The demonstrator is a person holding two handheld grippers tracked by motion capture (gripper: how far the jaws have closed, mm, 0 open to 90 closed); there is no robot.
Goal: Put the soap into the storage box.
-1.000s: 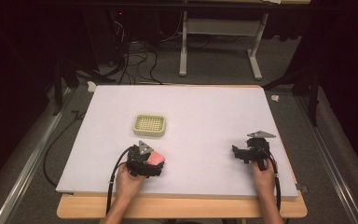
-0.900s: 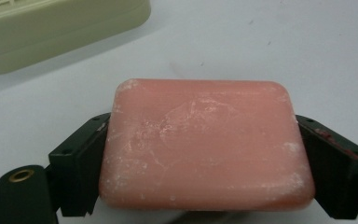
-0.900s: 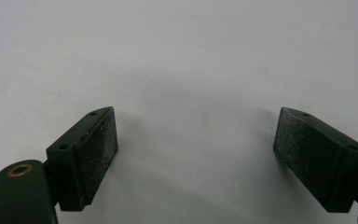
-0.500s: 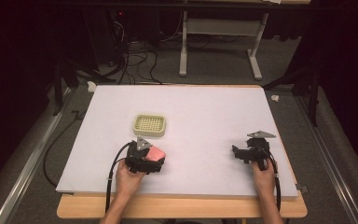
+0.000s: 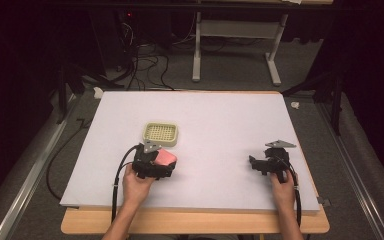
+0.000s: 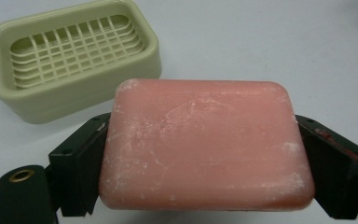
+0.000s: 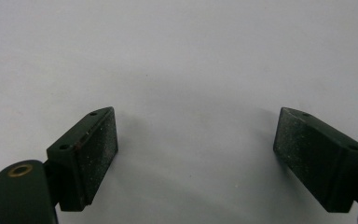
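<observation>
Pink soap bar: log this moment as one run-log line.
left gripper: shut on pink soap bar | soap dish: empty, beyond bar | right gripper: open, idle over table

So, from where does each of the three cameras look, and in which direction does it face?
High view: fixed above the person's side, facing forward and down on the table; both forearms, left gripper and right gripper show.
Left gripper view: rides on the left gripper, looking along its jaws, which are shut on the pink soap, toward the soap dish.
Right gripper view: rides on the right gripper, facing bare table between open jaws.
The high view and the left gripper view share soap and dish.
</observation>
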